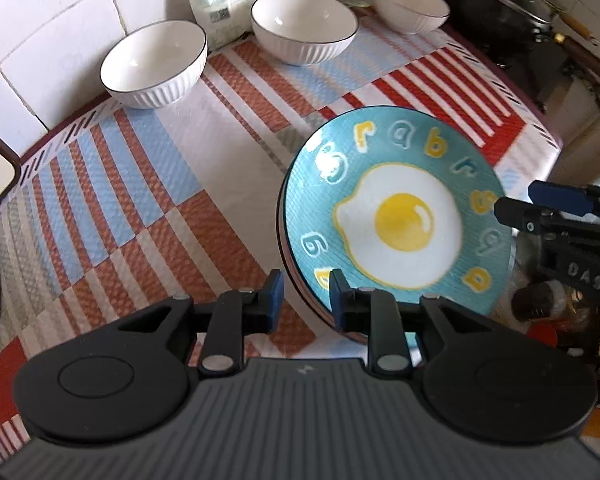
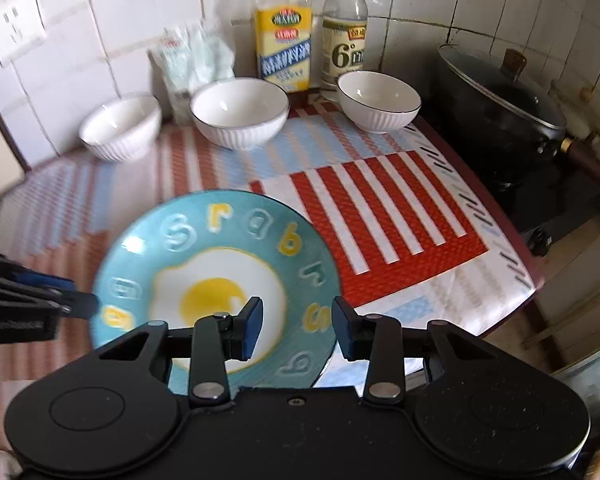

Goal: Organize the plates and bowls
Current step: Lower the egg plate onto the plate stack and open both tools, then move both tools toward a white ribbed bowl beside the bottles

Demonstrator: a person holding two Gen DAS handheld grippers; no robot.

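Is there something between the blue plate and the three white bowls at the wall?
Nothing visible stands in the way. Between the blue plate and the three white bowls lies only bare striped mat. The bottles and the bag stand behind the bowls, and the pot is off to the right.
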